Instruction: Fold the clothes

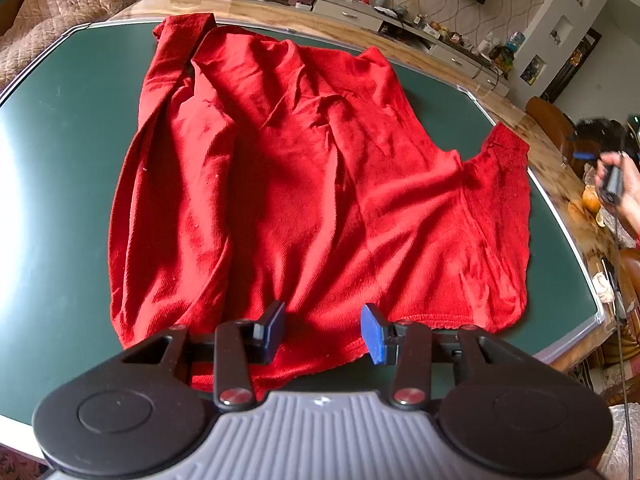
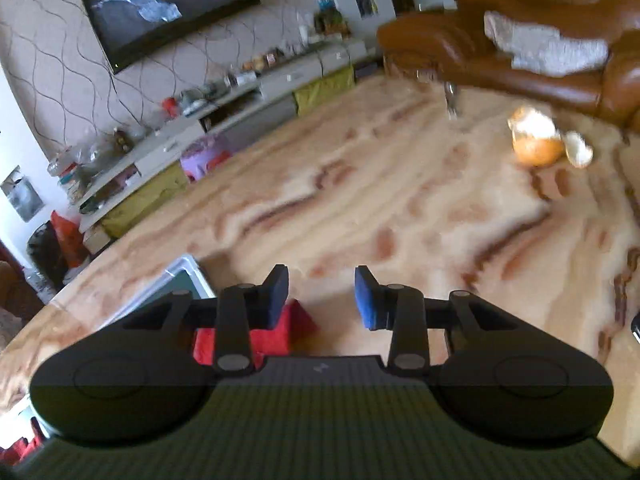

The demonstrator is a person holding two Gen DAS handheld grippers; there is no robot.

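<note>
A red long-sleeved garment (image 1: 304, 184) lies spread and wrinkled on a green mat (image 1: 60, 200). One sleeve runs up the far left, the other sticks out at the right. My left gripper (image 1: 323, 334) is open and empty, just above the garment's near hem. My right gripper (image 2: 322, 298) is open and empty, raised over the marble table beyond the mat's corner. A red piece of the garment (image 2: 294, 330) shows under its left finger. In the left wrist view the right gripper (image 1: 600, 160) is blurred at the far right edge, held in a hand.
The mat lies on a marble-patterned table (image 2: 400, 200). An orange fruit with peel (image 2: 536, 140) sits on the table at the far right. A brown leather sofa (image 2: 520, 40), a TV (image 2: 168, 4) and a low cluttered cabinet (image 2: 200, 128) stand beyond.
</note>
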